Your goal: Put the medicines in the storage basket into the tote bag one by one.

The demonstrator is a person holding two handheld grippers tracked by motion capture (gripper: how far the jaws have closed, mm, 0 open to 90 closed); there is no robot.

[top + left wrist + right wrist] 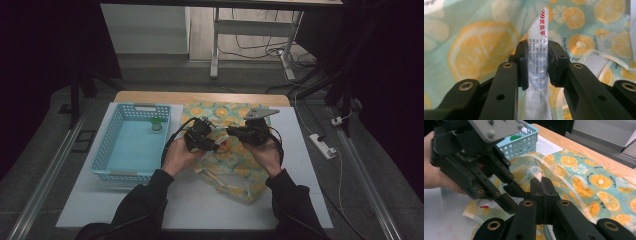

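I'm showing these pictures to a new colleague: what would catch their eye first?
Probably the orange-slice print bag spread mid-table, with both grippers meeting over it. The left gripper clamps a white tube with red lettering, while the right gripper pinches the bag's clear edge. Left of it stands a light blue basket holding a small green-capped bottle.

You've got a blue basket point(111, 150) sitting left on the table point(200, 205), small green-capped bottle point(156, 123) inside its far corner.
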